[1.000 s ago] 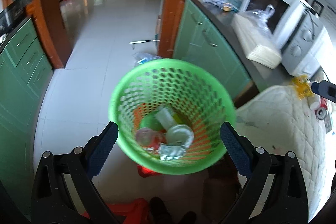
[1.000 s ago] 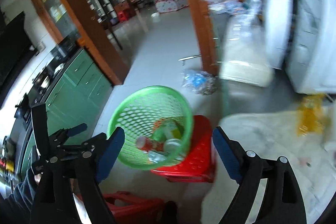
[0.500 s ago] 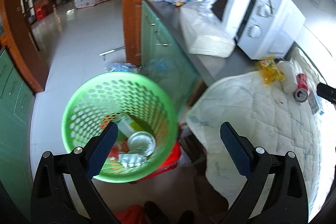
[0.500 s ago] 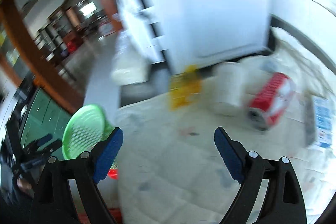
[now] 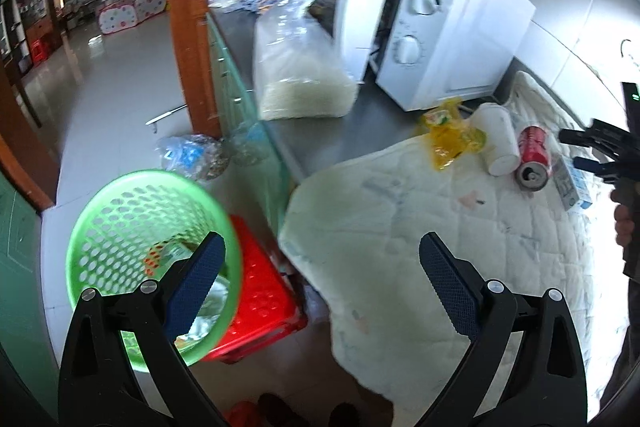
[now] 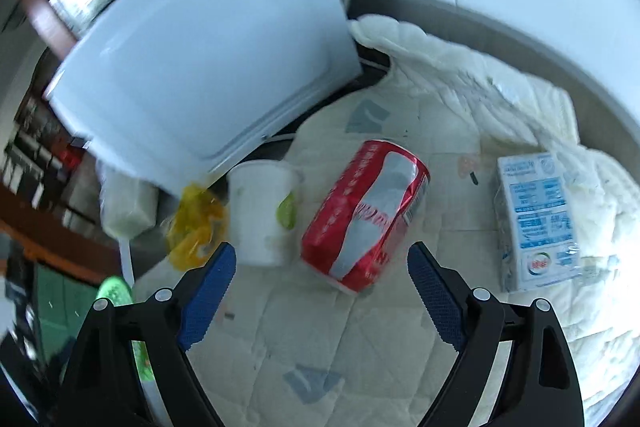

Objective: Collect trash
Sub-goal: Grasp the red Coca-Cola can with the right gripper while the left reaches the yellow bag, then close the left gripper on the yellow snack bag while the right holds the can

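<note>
A red soda can lies on its side on the quilted white cloth, just ahead of my right gripper. Its jaws are closing with nothing between them. Left of the can lie a tipped white cup and a yellow wrapper; a blue-and-white carton lies to its right. My left gripper is open and holds nothing, hanging over the cloth's edge. The green basket with trash in it stands on a red stool at the lower left. The can and cup also show there.
A white microwave and a clear bag of rice stand on the grey counter behind the trash. Crumpled plastic bags lie on the tiled floor by the green cabinets. A person's hand shows at the right edge.
Both views have swung right, from the basket to the counter. The right gripper now faces the can and cup close up; the basket has slid to the lower left of the left wrist view.
</note>
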Demonstrator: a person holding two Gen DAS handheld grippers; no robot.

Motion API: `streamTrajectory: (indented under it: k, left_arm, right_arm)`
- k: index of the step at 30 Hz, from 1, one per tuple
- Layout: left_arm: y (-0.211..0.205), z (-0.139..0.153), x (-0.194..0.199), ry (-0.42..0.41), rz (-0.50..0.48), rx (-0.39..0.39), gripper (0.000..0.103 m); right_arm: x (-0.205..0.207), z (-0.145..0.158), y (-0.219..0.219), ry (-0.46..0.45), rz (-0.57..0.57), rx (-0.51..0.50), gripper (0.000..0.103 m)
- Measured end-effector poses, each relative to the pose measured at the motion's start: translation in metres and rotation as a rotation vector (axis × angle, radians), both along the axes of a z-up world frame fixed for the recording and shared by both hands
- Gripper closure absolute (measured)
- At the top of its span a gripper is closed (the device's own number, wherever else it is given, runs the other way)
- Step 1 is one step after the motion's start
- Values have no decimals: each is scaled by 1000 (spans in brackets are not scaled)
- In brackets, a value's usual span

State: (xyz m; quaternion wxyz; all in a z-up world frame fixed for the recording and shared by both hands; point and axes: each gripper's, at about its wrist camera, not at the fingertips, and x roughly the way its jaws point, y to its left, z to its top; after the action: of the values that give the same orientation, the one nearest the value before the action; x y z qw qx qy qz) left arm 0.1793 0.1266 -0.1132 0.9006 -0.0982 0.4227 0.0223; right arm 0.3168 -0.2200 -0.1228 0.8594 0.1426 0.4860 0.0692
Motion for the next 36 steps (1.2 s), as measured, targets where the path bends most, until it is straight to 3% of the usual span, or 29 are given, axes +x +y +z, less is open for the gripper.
streamTrajectory:
  k: [10,21,27,36]
  left_arm:
    - [-57,10,52,27,-81,-22,7]
    - [-97,1,132,108,-15,-179,7]
    - [-114,-11,168,140,5,-155,8]
    - [-117,-28,200,176,23,-156,10]
  right_arm:
    - [45,-44,-16,161,-157,102,33]
    - [57,-64,-23,203,-158,154,34]
    - [61,-83,-28,248,-167,281,34]
    - [64,-86,-22,245,-146,314,34]
